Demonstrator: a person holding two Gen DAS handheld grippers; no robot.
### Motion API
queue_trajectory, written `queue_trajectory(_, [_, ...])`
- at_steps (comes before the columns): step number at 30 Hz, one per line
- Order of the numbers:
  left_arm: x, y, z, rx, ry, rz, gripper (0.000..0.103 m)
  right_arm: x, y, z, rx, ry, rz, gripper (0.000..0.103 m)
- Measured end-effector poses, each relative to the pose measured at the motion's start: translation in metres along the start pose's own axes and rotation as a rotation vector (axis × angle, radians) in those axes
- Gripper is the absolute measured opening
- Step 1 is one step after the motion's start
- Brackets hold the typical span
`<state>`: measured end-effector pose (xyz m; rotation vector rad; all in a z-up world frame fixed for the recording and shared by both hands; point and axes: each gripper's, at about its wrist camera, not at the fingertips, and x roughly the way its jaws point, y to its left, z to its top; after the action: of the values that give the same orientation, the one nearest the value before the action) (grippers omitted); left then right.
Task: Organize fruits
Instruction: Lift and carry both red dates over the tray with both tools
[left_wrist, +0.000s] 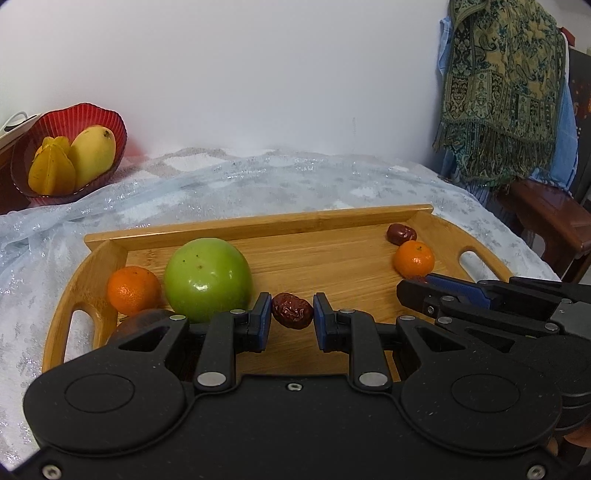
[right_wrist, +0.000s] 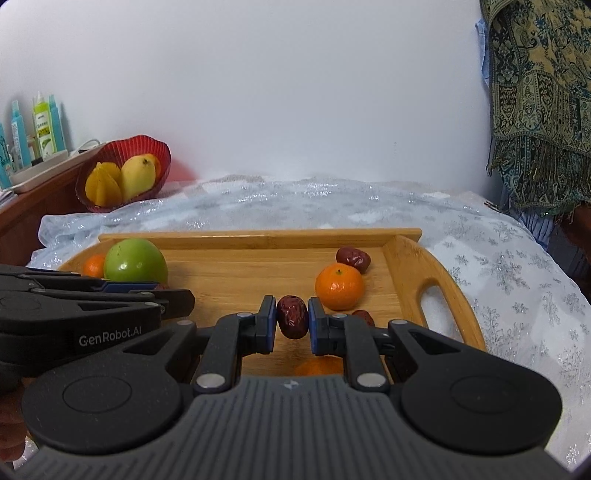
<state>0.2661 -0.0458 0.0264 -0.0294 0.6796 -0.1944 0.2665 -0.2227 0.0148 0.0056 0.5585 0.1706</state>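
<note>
The left gripper (left_wrist: 292, 317) is closed on a red date (left_wrist: 292, 311), dark, wrinkled and glossy, pinched between its blue pads above the near middle of the wooden tray (left_wrist: 332, 221); the right gripper (right_wrist: 291, 320) is likewise closed on a second red date (right_wrist: 292, 321), the same shrivelled maroon skin, held over the tray's near right part. The tray lies on a surface draped in a pale blue, silver-flecked cloth (left_wrist: 258, 181). At the tray's left end sits a large green apple (left_wrist: 208, 278), smooth and shiny with a few dark specks, touching an orange mandarin (left_wrist: 133, 289) at its left; a dark rounded fruit (left_wrist: 144, 321) shows just near of them (too hidden by the gripper to name). Towards the far right corner another mandarin (left_wrist: 413, 259) rests just beside a loose date (left_wrist: 401, 234); from the right wrist view one more date (right_wrist: 364, 316) and part of an orange fruit (right_wrist: 319, 366) peep out behind the fingers. Far left, off the tray, a red ribbed bowl (left_wrist: 107, 114) holds a yellow mango (left_wrist: 92, 155) and a starfruit (left_wrist: 51, 171), leaning together.
</note>
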Motion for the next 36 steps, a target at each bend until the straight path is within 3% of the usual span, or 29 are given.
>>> queue_trajectory(36, [0.012,-0.014,-0.001,0.046,0.055,0.006,0.023,0.003,0.001,0.002,-0.069,0.045,0.012,0.024])
